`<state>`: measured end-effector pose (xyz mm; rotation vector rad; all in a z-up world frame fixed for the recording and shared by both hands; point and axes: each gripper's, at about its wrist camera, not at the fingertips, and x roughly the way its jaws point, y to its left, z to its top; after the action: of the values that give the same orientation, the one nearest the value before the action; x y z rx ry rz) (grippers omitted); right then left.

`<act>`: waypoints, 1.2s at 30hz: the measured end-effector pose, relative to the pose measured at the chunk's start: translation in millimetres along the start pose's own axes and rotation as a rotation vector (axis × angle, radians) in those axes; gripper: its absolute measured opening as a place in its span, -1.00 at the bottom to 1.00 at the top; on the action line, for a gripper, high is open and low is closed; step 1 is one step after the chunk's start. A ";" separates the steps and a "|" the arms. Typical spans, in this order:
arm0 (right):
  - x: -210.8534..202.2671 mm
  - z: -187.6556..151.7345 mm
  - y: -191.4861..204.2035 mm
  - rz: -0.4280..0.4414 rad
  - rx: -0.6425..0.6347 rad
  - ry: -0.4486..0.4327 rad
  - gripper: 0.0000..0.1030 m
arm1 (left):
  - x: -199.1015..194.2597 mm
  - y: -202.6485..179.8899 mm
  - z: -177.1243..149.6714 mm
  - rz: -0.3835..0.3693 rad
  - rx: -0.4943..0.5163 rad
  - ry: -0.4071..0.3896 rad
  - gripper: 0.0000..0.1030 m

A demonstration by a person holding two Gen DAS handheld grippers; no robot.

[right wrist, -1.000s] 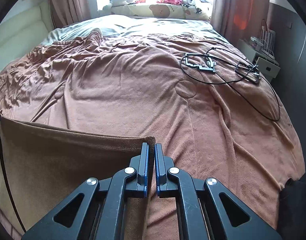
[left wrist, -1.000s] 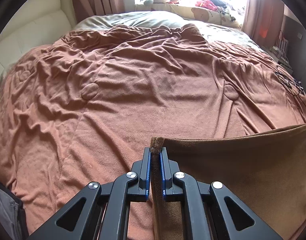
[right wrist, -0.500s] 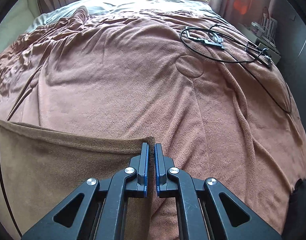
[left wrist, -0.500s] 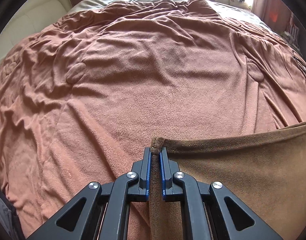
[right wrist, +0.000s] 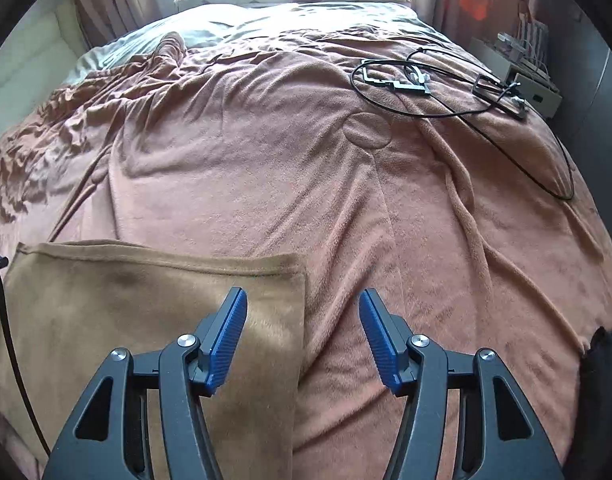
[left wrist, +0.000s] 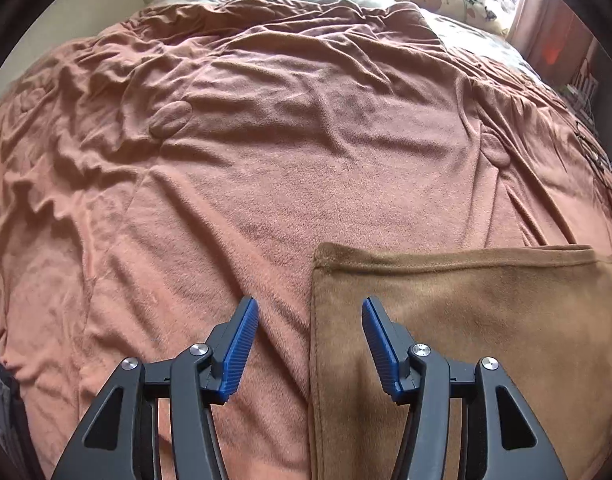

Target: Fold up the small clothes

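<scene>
Tongs [left wrist: 309, 308] [right wrist: 302, 300] agape, one cloth [left wrist: 465, 320].

The left tongs [left wrist: 309, 342] stand with their blue-padded fingers [left wrist: 238, 350] spread wide apart, gripping nothing. The right tongs [right wrist: 303, 338] are likewise spread wide and empty, both pointing forward and slightly downward.

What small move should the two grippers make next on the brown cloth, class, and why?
Probably lower both and re-grip the cloth's near edge for another fold. The left gripper and right gripper are open and hold nothing, each hovering over a far corner of the brown cloth, which lies flat on the blanket with no crease visible.
</scene>
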<state>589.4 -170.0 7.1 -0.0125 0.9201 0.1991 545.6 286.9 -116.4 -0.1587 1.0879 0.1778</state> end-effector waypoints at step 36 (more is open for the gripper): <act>-128.2 -196.6 -60.9 0.264 0.332 -0.011 0.10 | -135.9 16.8 -203.6 -0.177 -0.208 -0.037 0.10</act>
<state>369.6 -269.8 -15.4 0.4181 0.9338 0.2888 304.5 250.6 -89.0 -0.4352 1.0114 0.1345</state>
